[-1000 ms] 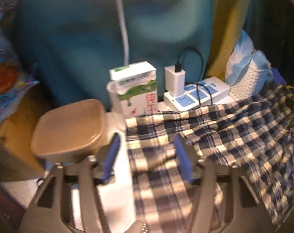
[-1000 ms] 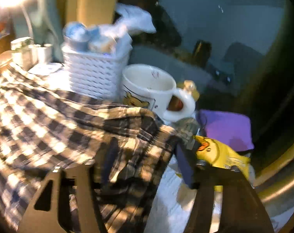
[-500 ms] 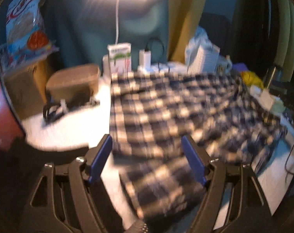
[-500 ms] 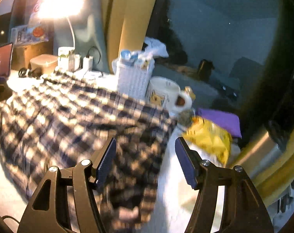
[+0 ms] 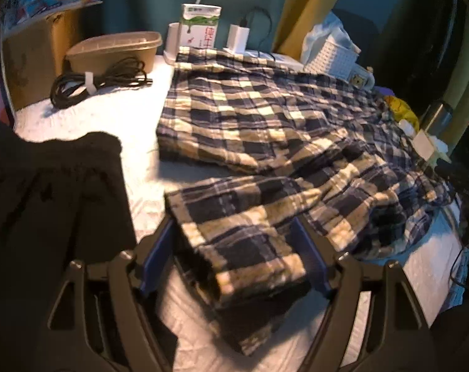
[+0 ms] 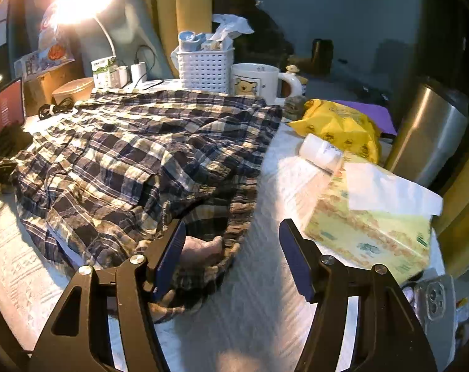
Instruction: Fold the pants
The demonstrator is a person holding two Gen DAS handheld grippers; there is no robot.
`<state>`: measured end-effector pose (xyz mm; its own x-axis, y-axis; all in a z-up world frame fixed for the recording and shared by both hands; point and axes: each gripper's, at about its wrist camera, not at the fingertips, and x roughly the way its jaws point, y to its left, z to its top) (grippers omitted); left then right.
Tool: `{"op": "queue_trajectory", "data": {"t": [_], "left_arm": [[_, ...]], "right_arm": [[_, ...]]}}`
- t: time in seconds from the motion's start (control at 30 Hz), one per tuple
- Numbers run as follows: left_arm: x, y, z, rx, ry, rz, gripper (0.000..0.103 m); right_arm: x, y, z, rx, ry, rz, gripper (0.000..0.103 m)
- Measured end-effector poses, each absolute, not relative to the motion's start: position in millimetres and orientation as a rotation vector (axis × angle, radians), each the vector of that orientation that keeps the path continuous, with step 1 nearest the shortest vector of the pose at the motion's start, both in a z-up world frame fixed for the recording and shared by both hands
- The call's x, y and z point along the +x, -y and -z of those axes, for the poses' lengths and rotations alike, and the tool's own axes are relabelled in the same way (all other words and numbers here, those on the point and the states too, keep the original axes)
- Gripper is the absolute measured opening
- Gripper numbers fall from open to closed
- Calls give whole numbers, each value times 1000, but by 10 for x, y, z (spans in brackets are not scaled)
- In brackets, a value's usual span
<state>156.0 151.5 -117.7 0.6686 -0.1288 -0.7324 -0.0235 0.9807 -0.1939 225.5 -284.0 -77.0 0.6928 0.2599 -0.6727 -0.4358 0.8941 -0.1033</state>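
Plaid pants (image 5: pixel 265 117) are lying spread across the white-covered tabletop (image 5: pixel 116 114), waistband end twd the right tool, leg ends twd the left one. Fold isn't really done yet, by the look of it: one leg is lying flat along the far side, the other is sitting rumpled on the near side w/ its hem end bunched up in a thick wad. Fabric round the crotch and seat is still wrinkled and heaped.

Left tool (image 5: pixel 234 254) is standing open, pads either side of that bunched hem end w/o pressing on it. Right tool (image 6: pixel 231 257) is also open, jaws wide; the waistband edge is lying just inside its left pad, bare tabletop under the rest of the gap. Neither is gripping anything.

What's left, as I judge it: smoothing the near leg, laying leg on leg, then folding lengthwise into a compact stack, so most of the job.

Clutter is crowding the work area: tissue box (image 6: pixel 368 223) and yellow bag (image 6: pixel 337 124) close by the waistband side, black garment (image 5: pixel 48 192) beside the leg ends, mug (image 6: pixel 256 82) and white basket (image 6: pixel 203 69) at the far edge.
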Motion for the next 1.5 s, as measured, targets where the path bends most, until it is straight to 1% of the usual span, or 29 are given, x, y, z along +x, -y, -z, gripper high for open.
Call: {"op": "queue_trajectory", "data": {"t": [0.07, 0.13, 0.17, 0.23, 0.33, 0.37, 0.4, 0.43, 0.5, 0.7, 0.77, 0.83, 0.93, 1.0, 1.1, 1.13, 1.17, 1.2, 1.23, 1.27, 1.33, 1.4, 1.5], "left_arm": [[1578, -1473, 1172, -175, -834, 77, 74], [1568, -1428, 1163, -160, -831, 98, 48], [1566, -1418, 1161, -150, -832, 94, 46], [1555, -1414, 1147, -144, -825, 96, 32], [1554, -1427, 1136, -144, -820, 92, 26], [1556, -1428, 1133, -144, -819, 93, 24], [1552, -1425, 1129, -142, -816, 96, 20], [1546, -1420, 1121, -139, -811, 98, 17], [1536, -1420, 1084, -130, -794, 81, 15], [1561, -1565, 881, -110, -717, 10, 14], [1633, -1623, 862, -108, -706, -8, 14], [1744, -1695, 886, -96, -719, -48, 14], [1801, -1822, 936, -154, -769, -56, 16], [1676, -1842, 907, -170, -767, -41, 19], [1422, -1795, 857, -150, -754, -46, 23], [1326, -1780, 842, -154, -747, -41, 26], [1249, -1770, 826, -159, -741, -30, 29], [1163, -1754, 804, -166, -732, -18, 41], [1077, -1736, 781, -175, -720, -5, 49], [1018, -1724, 761, -180, -711, 4, 54], [903, -1705, 729, -207, -681, 11, 76], [873, -1674, 753, -223, -687, 34, 82], [924, -1575, 893, -198, -743, 59, 82]], "right_arm": [[2247, 2798, 783, -276, -713, -415, 58], [2167, 2755, 730, -305, -671, -407, 58], [2119, 2747, 690, -314, -648, -407, 58], [2001, 2709, 612, -329, -614, -451, 58], [1923, 2532, 685, -425, -639, -491, 55], [1923, 2486, 744, -452, -653, -491, 46], [1958, 2434, 851, -487, -681, -487, 34], [1991, 2418, 916, -499, -694, -471, 11], [2039, 2428, 951, -484, -696, -454, 8], [2073, 2571, 535, -417, -582, -350, 6], [2177, 2661, 487, -390, -580, -313, 6], [2350, 2761, 509, -333, -616, -289, 4], [2526, 2877, 632, -312, -656, -209, 5], [2525, 2954, 698, -284, -681, -189, 5], [2357, 3020, 676, -264, -659, -235, 7], [2294, 3026, 658, -275, -651, -233, 15], [2246, 3031, 633, -280, -641, -232, 34], [2168, 3036, 590, -284, -622, -233, 45], [2116, 3038, 554, -285, -609, -236, 61], [2087, 3035, 530, -287, -601, -239, 65], [1983, 2999, 456, -302, -576, -252, 66], [1911, 2938, 420, -320, -561, -271, 66], [1938, 2882, 457, -339, -578, -288, 66]]}}
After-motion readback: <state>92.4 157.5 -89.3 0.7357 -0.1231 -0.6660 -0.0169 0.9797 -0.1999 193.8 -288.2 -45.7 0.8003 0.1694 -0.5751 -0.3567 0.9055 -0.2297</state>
